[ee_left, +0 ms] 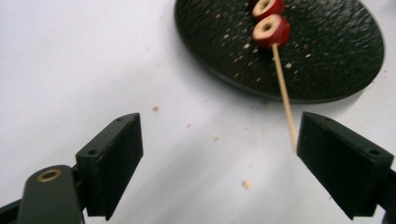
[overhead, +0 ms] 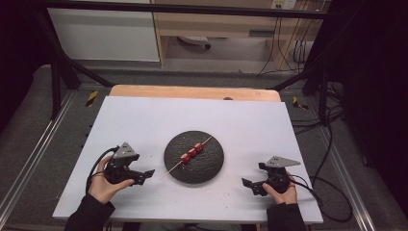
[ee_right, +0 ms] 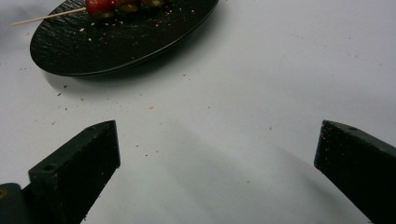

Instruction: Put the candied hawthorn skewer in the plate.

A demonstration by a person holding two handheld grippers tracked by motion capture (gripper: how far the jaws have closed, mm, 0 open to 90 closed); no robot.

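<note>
A round black plate (overhead: 211, 163) lies mid-table on the white sheet. Across it rests a wooden skewer (overhead: 174, 168) threaded with three red pieces (overhead: 192, 152), its bare end sticking out past the plate's left rim. My left gripper (overhead: 146, 174) sits left of the plate, open, with the skewer's tip (ee_left: 292, 133) close to its right-hand jaw and nothing between the jaws. My right gripper (overhead: 249, 185) rests right of the plate, open and empty. The plate (ee_right: 93, 51) and red pieces (ee_right: 100, 5) lie ahead of it in the right gripper view.
Crumbs (ee_left: 246, 185) dot the white sheet (overhead: 144, 120) around the plate. A wooden board edge (overhead: 192, 91) runs along the table's far side. Black frame bars and cables (overhead: 332, 144) flank the table.
</note>
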